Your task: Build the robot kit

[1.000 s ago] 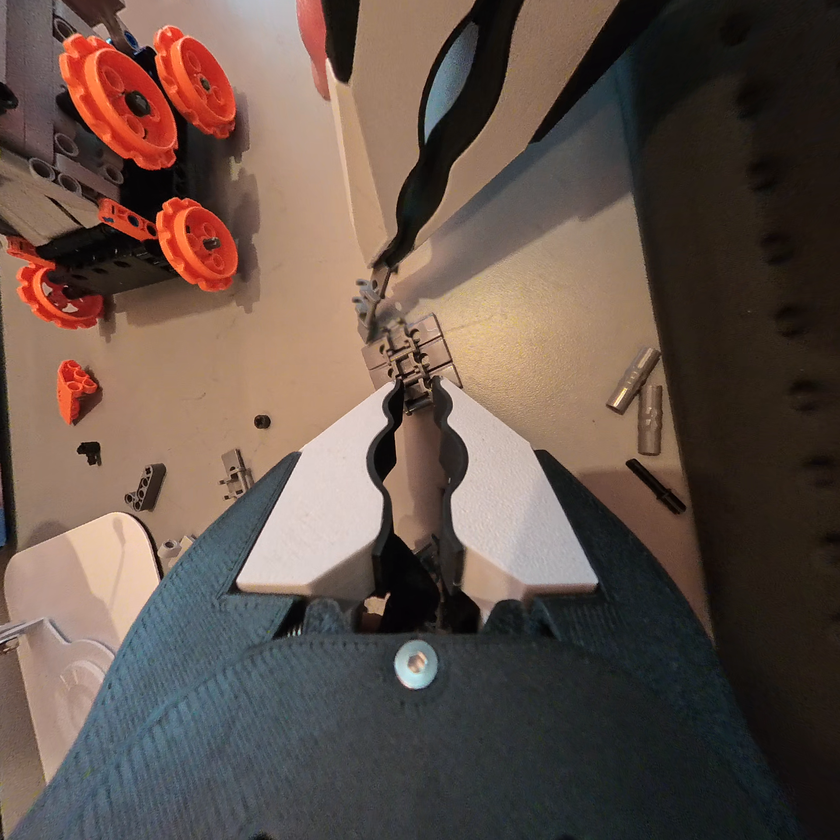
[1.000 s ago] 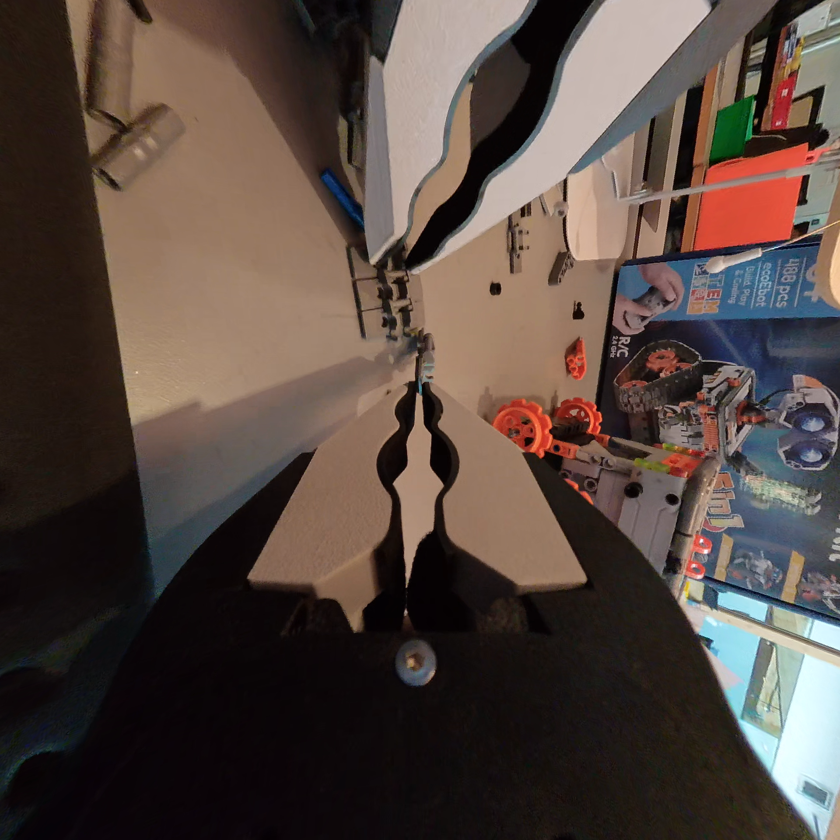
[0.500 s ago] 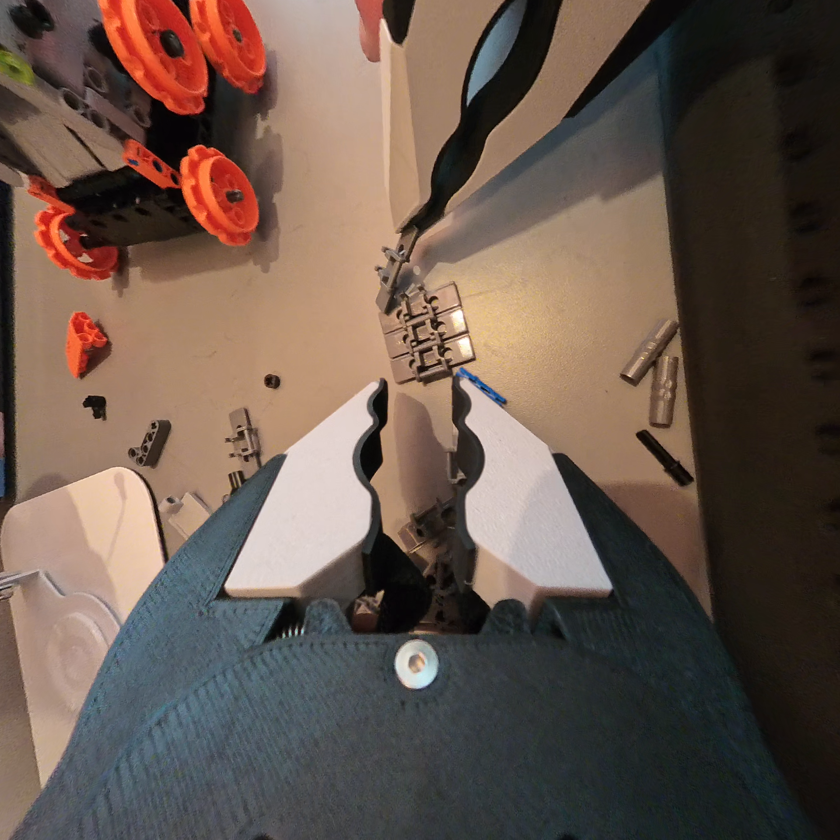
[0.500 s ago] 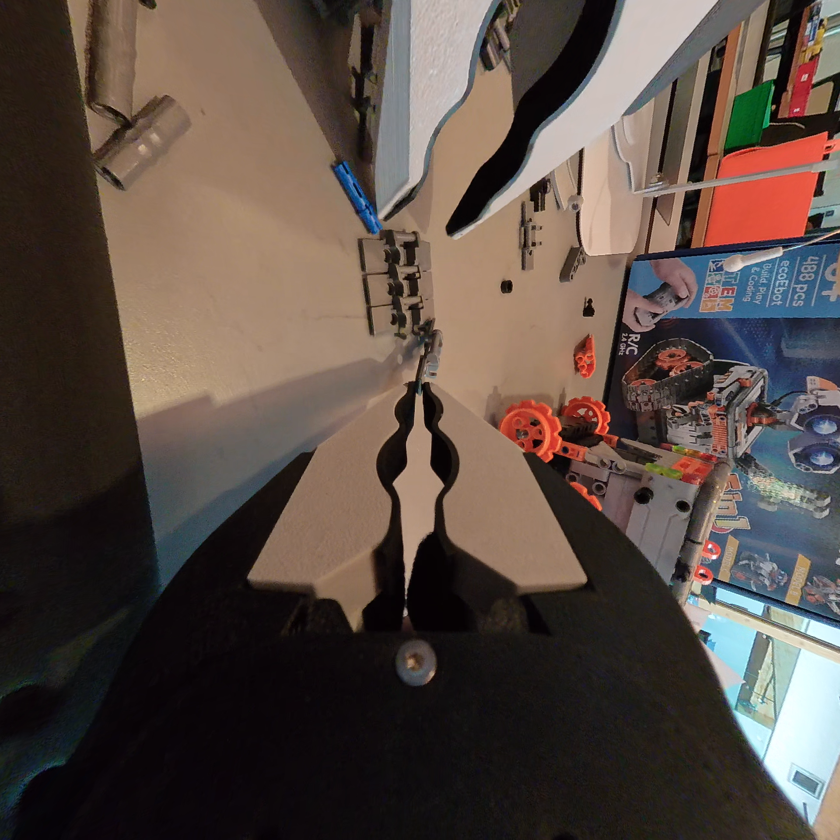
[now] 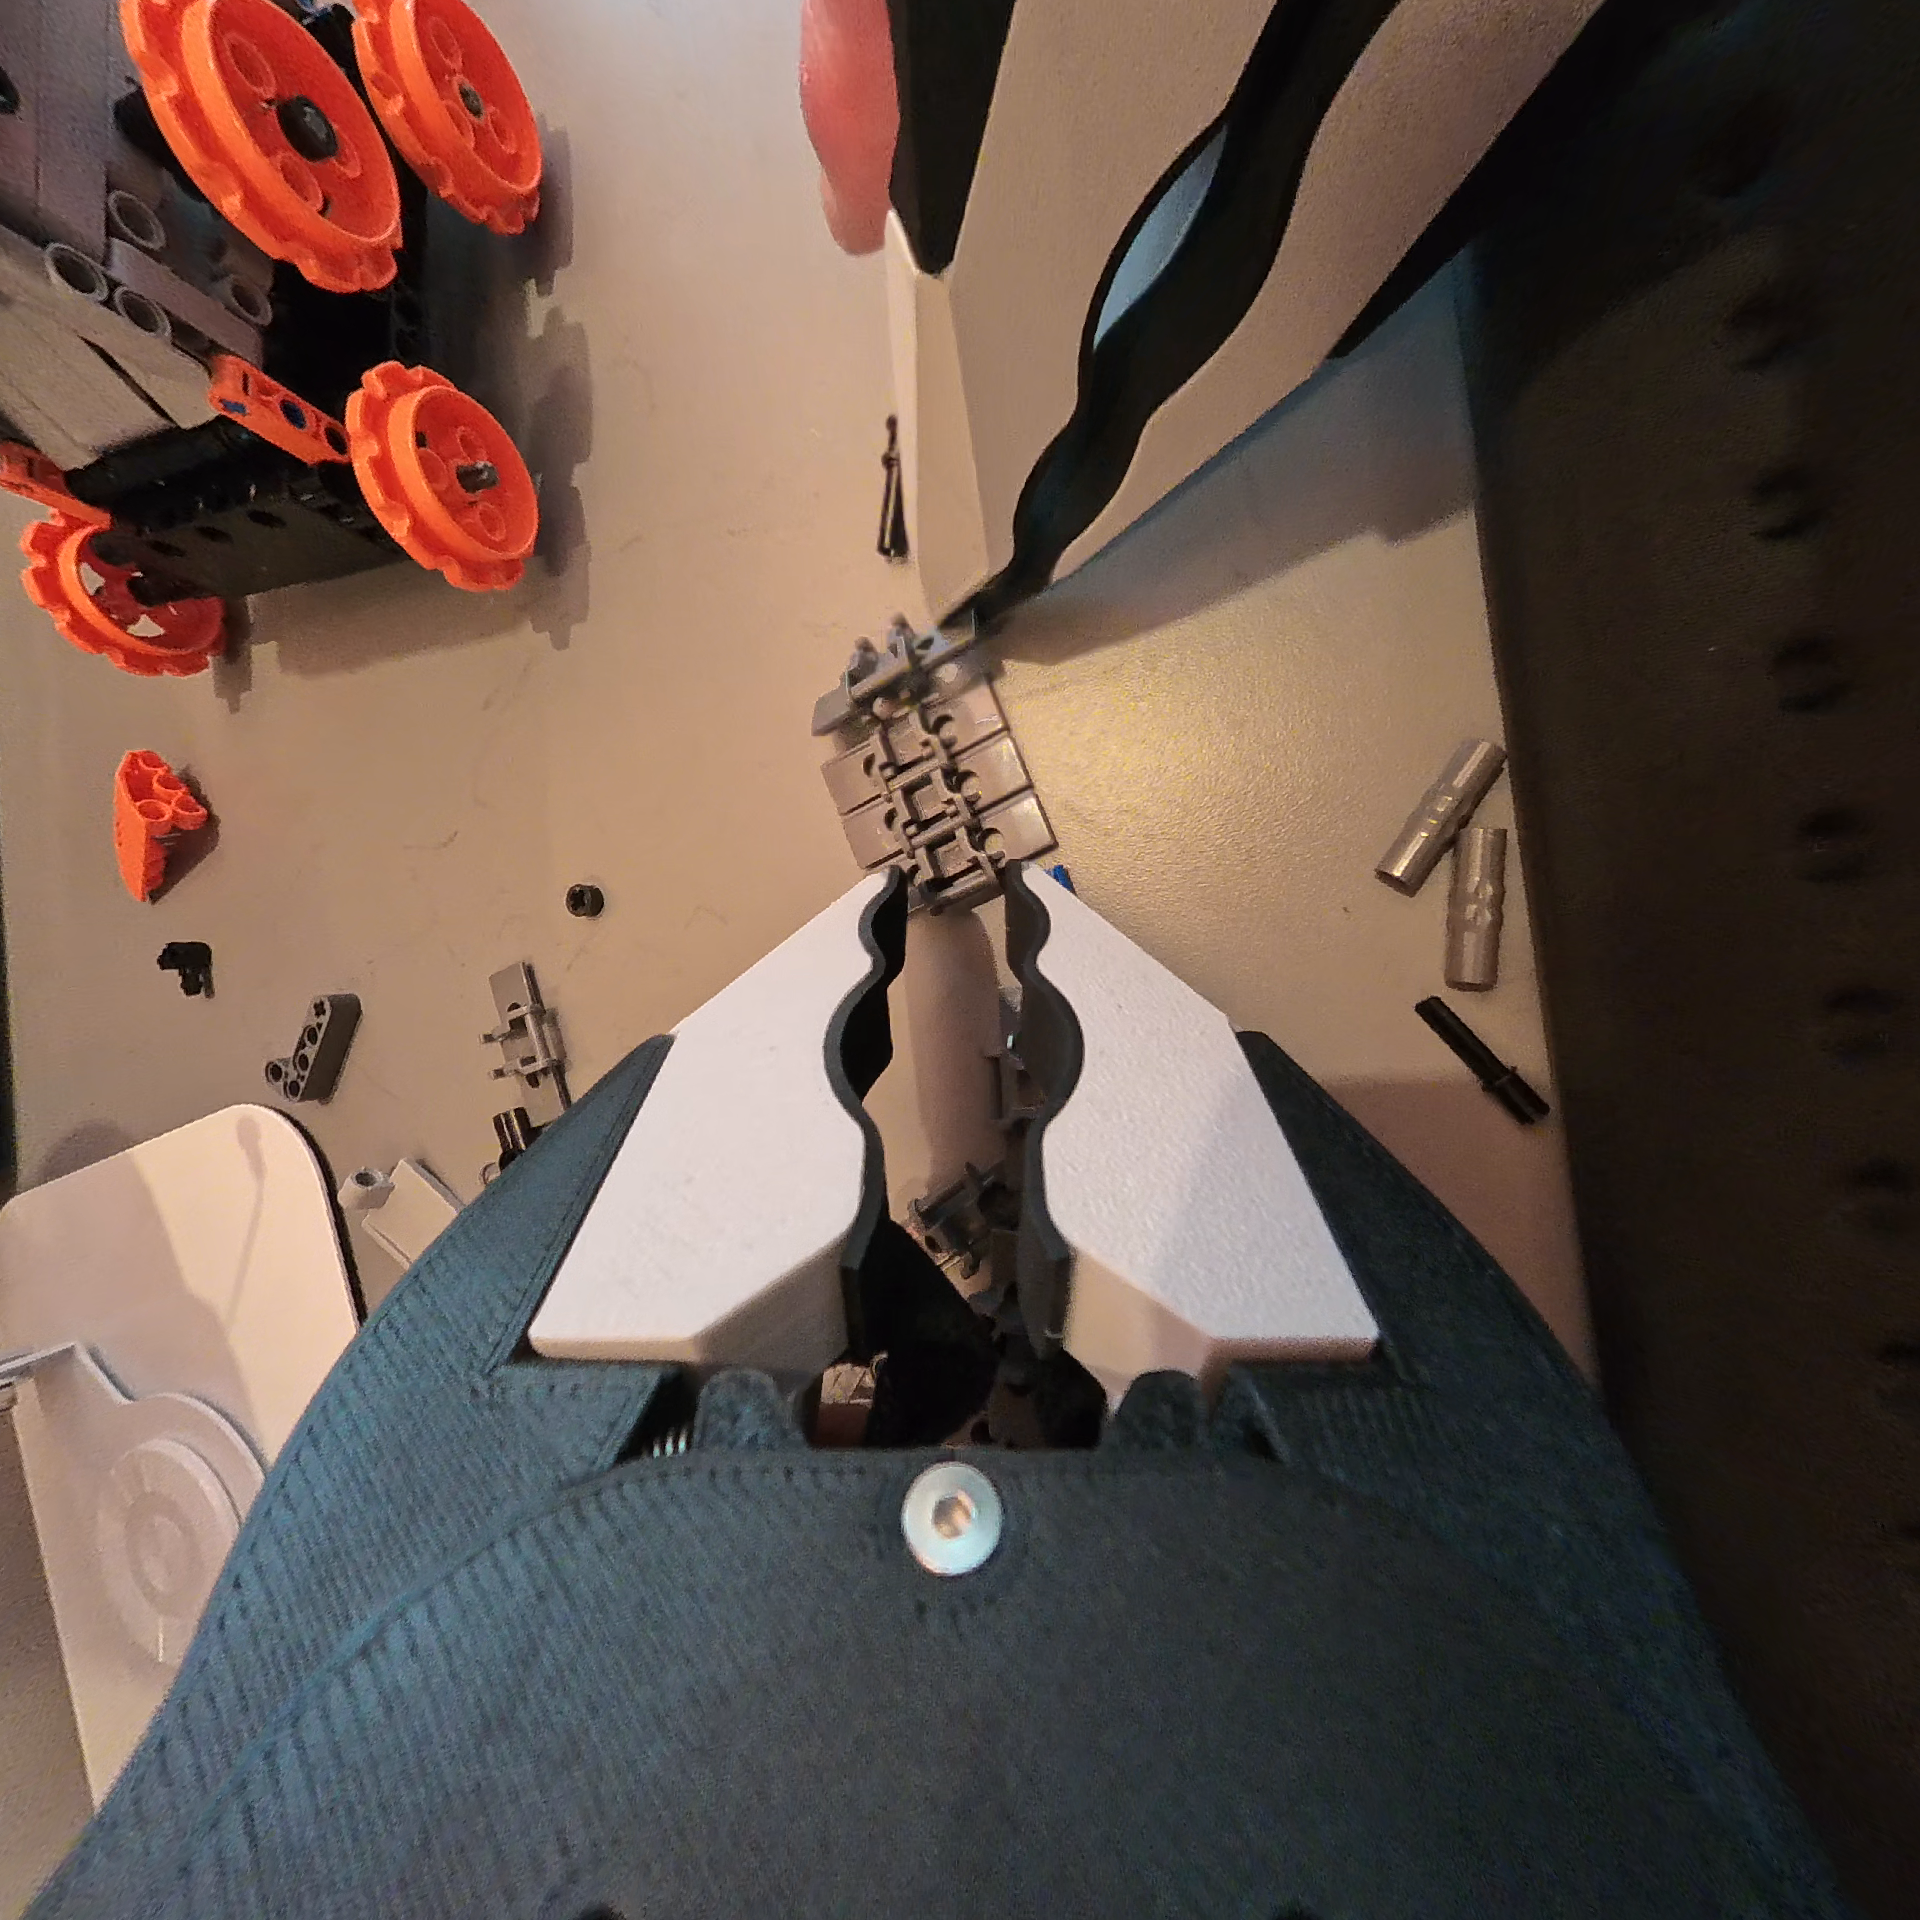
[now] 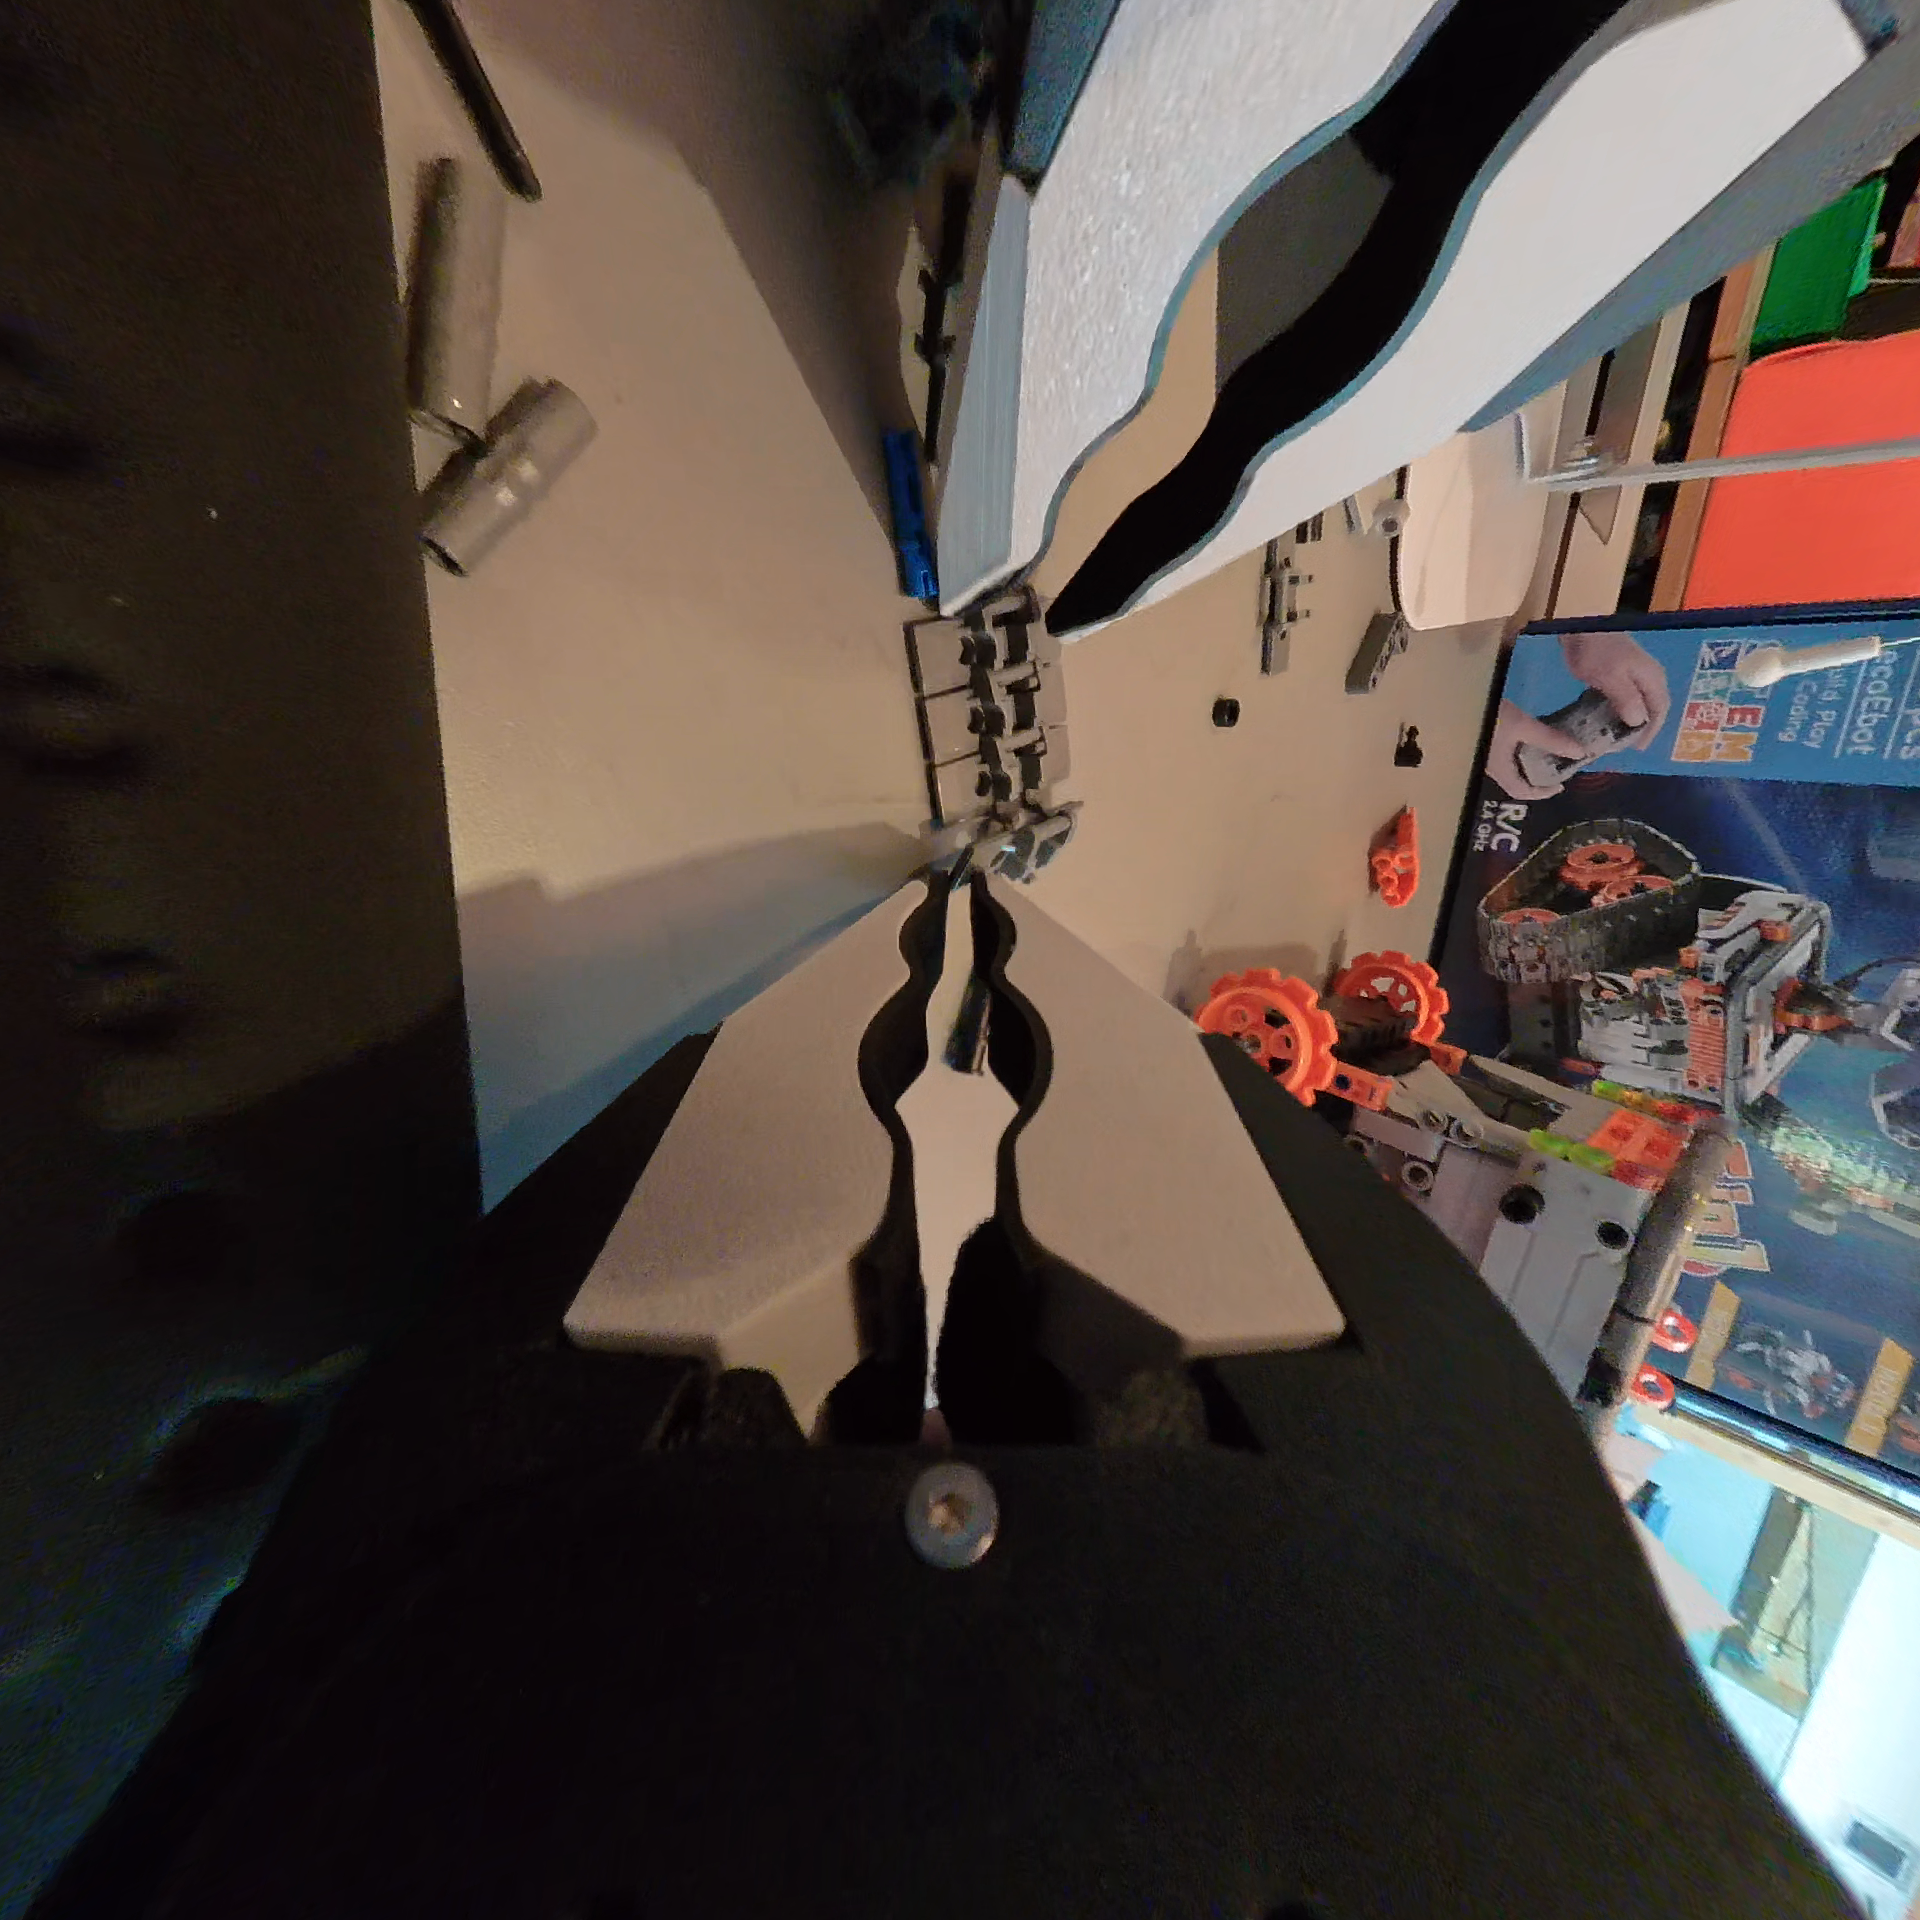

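Note:
A short strip of grey track links (image 5: 930,790) lies flat on the beige table (image 5: 675,727). My left gripper (image 5: 953,888) is shut on the middle rib of the strip's near end link. My right gripper (image 6: 953,883) is shut on a single grey track link (image 6: 1023,836) and holds it against the strip's (image 6: 987,717) other end. In the left wrist view the right gripper (image 5: 961,623) comes in from the top with that link (image 5: 883,670) at its tips. In the right wrist view the left gripper (image 6: 1023,618) comes in from the top.
A model vehicle with orange wheels (image 5: 312,343) stands at the left. Loose parts lie about: two grey connectors (image 5: 1455,873), a black pin (image 5: 1481,1060), a blue pin (image 6: 909,520), an orange piece (image 5: 156,821). A white stand base (image 5: 156,1299) and a printed box (image 6: 1714,935) border the table. Some 5 centimetres of space lies between my two pairs of fingers. The black pin (image 5: 1481,1060) lies around 8 centimetres away from my left fingertips.
The left gripper let go of the strip and drew back, then came forward and shut on its near end again. The right gripper brought its link back against the strip's far end.

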### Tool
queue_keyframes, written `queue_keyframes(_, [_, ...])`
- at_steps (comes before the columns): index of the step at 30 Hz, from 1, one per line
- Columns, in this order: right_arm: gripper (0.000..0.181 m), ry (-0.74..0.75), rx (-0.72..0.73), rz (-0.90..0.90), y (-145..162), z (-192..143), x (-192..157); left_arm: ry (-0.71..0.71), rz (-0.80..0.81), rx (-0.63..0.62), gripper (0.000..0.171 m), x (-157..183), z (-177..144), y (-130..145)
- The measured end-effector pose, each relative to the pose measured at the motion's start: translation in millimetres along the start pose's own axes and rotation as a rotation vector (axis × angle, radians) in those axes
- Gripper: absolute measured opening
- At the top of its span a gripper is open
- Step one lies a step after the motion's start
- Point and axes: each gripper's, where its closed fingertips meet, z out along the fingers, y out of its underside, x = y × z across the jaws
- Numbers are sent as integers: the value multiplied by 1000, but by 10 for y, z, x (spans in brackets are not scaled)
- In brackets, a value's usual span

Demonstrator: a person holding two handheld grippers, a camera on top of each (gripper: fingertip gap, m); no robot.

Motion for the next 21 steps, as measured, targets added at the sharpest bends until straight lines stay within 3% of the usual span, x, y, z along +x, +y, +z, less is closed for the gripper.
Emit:
queue_keyframes(11, [2,-29,-1,5,47,14,23,-2,15,-1,16,0,10,-9])
queue_keyframes(15, [10,-26,-2,7,50,-5,45,-3,17,-4,16,-5,7,-3])
queue_keyframes(21, [2,-30,38,12,12,30,36,-3,23,-7,16,-5,4,1])
